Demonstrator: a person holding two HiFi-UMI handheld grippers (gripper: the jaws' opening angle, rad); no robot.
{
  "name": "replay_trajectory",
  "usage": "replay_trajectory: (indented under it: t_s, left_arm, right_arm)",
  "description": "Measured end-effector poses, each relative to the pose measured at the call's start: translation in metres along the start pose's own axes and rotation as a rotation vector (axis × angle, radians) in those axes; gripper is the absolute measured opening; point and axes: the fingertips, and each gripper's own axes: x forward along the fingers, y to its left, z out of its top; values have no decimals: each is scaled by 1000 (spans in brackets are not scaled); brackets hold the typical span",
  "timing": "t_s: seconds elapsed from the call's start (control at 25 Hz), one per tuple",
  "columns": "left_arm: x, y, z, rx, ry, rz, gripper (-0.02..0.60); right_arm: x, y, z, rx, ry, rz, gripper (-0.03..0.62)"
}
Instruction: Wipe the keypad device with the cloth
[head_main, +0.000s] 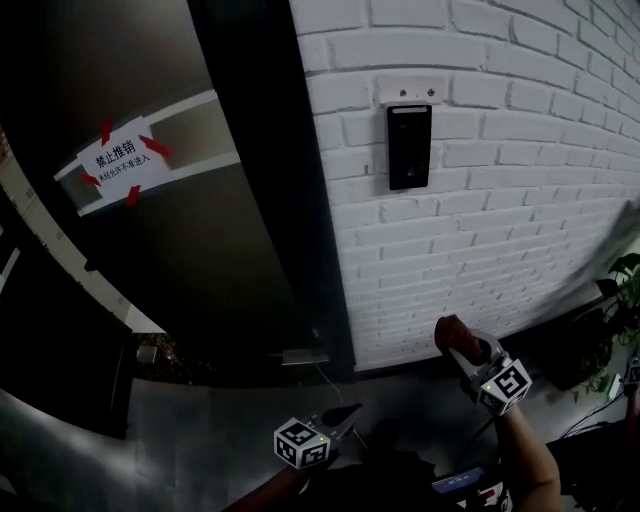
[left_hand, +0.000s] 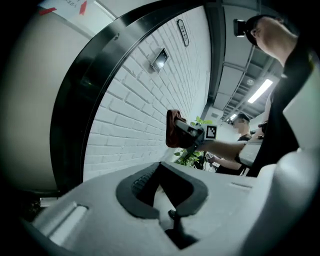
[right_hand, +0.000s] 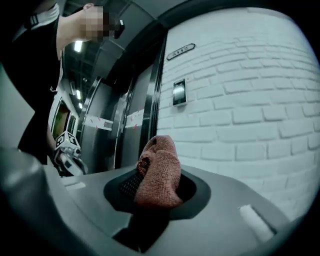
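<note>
The black keypad device (head_main: 409, 146) hangs on a white brick wall (head_main: 500, 200), well above both grippers. It shows small in the left gripper view (left_hand: 160, 59) and in the right gripper view (right_hand: 179, 92). My right gripper (head_main: 462, 348) is low and to the right of the device, shut on a bunched reddish-brown cloth (head_main: 451, 331) that sticks up from the jaws (right_hand: 159, 172). The left gripper view also catches that cloth (left_hand: 173, 129). My left gripper (head_main: 343, 414) hangs lower, near the bottom middle, open with nothing between its pads (left_hand: 137, 186).
Left of the wall stands a dark metal door (head_main: 200, 250) with a white notice (head_main: 122, 158) taped on with red tape. A potted plant (head_main: 625, 285) sits at the right. A small nameplate (right_hand: 181, 50) is fixed above the device. People stand behind me (left_hand: 242, 131).
</note>
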Motion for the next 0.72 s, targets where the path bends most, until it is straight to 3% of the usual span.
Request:
replay_trajectory:
  t_s: [0.16, 0.24, 0.44, 0.72]
  left_arm:
    - [-24, -26, -40, -32, 16, -35, 5]
    - [-32, -39, -58, -41, 31, -59, 5]
    - [-42, -71, -89, -53, 49, -113, 5]
    - [-39, -103, -106, -65, 57, -126, 5]
  right_arm:
    - [-56, 91, -70, 265, 73, 48, 109]
    - [-78, 135, -96, 346, 106, 45, 109]
    - [-111, 214, -125, 416, 170, 41, 109]
    - [-123, 252, -137, 420, 186, 75, 107]
